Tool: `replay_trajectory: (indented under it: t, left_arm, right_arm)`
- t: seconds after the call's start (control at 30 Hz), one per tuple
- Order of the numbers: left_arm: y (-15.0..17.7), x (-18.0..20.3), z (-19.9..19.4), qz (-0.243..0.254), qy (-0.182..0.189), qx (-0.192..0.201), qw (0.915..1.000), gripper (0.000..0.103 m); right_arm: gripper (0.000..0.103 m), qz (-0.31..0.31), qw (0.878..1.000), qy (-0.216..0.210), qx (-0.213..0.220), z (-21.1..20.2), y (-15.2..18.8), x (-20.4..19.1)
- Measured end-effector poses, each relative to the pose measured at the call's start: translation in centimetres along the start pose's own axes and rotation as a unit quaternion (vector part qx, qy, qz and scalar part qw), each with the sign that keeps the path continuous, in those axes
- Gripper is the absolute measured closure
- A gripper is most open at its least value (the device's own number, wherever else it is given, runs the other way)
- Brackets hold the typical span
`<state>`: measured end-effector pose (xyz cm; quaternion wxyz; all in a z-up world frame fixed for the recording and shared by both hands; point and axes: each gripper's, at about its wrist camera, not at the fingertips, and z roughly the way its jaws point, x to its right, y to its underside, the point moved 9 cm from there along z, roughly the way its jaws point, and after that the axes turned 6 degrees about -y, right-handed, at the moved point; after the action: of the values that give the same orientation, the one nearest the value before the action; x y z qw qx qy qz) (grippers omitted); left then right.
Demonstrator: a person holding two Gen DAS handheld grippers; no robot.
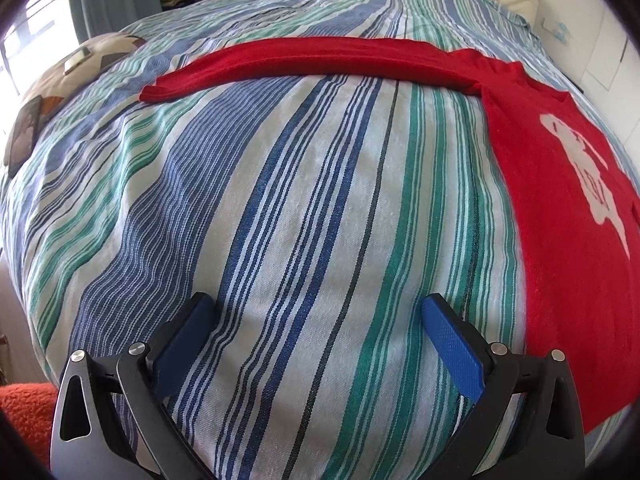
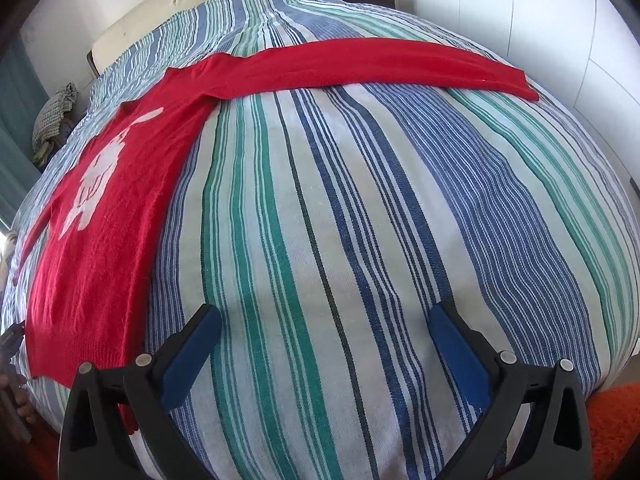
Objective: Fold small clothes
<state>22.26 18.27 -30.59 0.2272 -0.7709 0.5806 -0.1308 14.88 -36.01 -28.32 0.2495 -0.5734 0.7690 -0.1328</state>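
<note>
Nearest, the left gripper [image 1: 318, 312] and right gripper [image 2: 324, 322] both hover over the striped bedspread [image 1: 280, 220] with blue pads spread wide, grasping nothing. Beyond them, the red sweater [image 2: 104, 216] lies flat on the bedspread between the two views, pale motif facing up, one sleeve [image 1: 304, 62] stretched leftward and the other sleeve [image 2: 380, 62] rightward. Farther off, a cream headboard [image 2: 168, 8] backs the bed.

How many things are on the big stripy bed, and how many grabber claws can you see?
Red sweaters: 1
Patterned cushions: 1
Phones on the cushion: 1
Grippers: 2, the left gripper and the right gripper, both open
Total: 5
</note>
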Motion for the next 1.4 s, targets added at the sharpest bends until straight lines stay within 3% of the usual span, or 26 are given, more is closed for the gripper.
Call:
replay_trajectory:
  t: [0.93,1.4]
  left_arm:
    - [-0.22,0.39,0.02,0.012,-0.007,0.02,0.9997,0.0]
    - [-0.08,0.59,0.35,0.019,-0.013,0.006,0.9997,0.0]
  right_arm:
    - [0.0,-0.001,1.0,0.009,0.002,0.15,0.1,-0.2]
    - [0.0,-0.007,1.0,0.016,0.001,0.31,0.12,-0.2]
